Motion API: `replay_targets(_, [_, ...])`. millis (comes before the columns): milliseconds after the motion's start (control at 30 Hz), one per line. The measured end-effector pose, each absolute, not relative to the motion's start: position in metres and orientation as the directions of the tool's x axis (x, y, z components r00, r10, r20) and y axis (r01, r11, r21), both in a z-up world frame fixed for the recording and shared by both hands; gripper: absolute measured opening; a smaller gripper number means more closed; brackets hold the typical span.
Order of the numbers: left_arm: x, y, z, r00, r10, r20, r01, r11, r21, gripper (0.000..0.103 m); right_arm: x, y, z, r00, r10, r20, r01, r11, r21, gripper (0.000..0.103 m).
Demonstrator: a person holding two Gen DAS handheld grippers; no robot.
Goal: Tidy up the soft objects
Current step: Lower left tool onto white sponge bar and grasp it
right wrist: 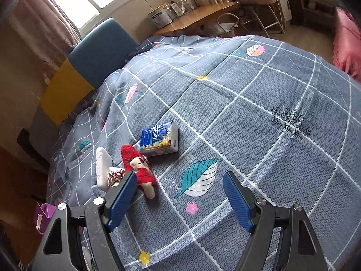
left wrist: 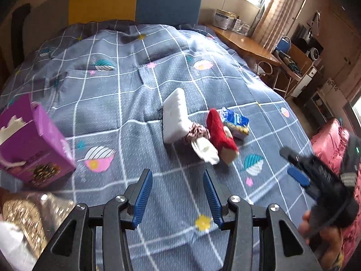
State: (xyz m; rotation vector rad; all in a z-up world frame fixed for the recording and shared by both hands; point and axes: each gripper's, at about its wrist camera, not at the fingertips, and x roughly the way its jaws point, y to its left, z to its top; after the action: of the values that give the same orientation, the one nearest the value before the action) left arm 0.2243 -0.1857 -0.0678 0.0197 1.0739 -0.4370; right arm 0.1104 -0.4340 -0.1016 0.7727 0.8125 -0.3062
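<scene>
Nearest the left wrist camera, the left gripper (left wrist: 178,194) is hovering over the grid-patterned bedspread (left wrist: 126,103) with its two blue pads spread apart and nothing between them. At the far left one purple paper bag (left wrist: 37,144) is standing tilted on the bed. Toward the middle, one cluster of soft things is lying together: one white foam block (left wrist: 174,117), one pinkish scrunchie (left wrist: 195,132) touching its near end, one white cloth item (left wrist: 206,150) that is too blurred to name surely, and one red plush doll (left wrist: 220,133) just right of those. One blue tissue pack (left wrist: 235,122) is sitting beside the doll's head. Farther right, the right gripper (right wrist: 180,198) is also standing wide open and empty, its left pad overlapping the scrunchie and the doll's edge in its own view, though contact is unclear. A hand (left wrist: 320,232) is holding it at the right edge.
</scene>
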Motion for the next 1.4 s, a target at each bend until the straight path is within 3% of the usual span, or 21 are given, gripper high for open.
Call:
replay_targets(100, [0.251,-0.200,-0.078,0.389,-0.322,-0.863,0.337,0.922,-0.192,0.048,0.112,-0.430,-0.103,0.660,0.057,-0.749,0.508,0.701,0.500,0.079])
replay_targets(267, [0.288,-0.222,-0.093,0.377,-0.289,-0.880,0.331,0.929,-0.164,0.057,0.117,-0.423,-0.106,0.644,0.095,-0.759,0.487,0.715,0.503,0.079])
replay_targets(700, [0.354,-0.261,-0.135,0.347,-0.219,-0.912,0.311,0.944,-0.108,0.057,0.124,-0.418,-0.115,0.619,0.154,-0.770,0.466,0.717,0.519,0.079])
replay_targets(733, [0.356,-0.259,-0.140,0.329,-0.208,-0.921,0.302,0.947,-0.106,0.053,0.125,-0.418,-0.116,0.617,0.154,-0.771,0.466,0.718,0.517,0.079])
replay_targets(767, [0.359,-0.254,-0.144,0.314,-0.215,-0.925,0.287,0.950,-0.123,0.033,0.125,-0.417,-0.116,0.616,0.154,-0.772,0.466,0.719,0.515,0.079])
replay_targets(867, [0.356,-0.233,-0.143,0.327,-0.237,-0.915,0.248,0.956,-0.159,0.016,0.124,-0.417,-0.117,0.619,0.153,-0.770,0.463,0.721,0.516,0.079])
replay_targets(1400, [0.265,-0.184,-0.110,0.363,-0.255,-0.896,0.307,0.941,-0.144,0.016,0.140,-0.381,-0.117,0.576,0.195,-0.794,0.331,0.832,0.444,0.075])
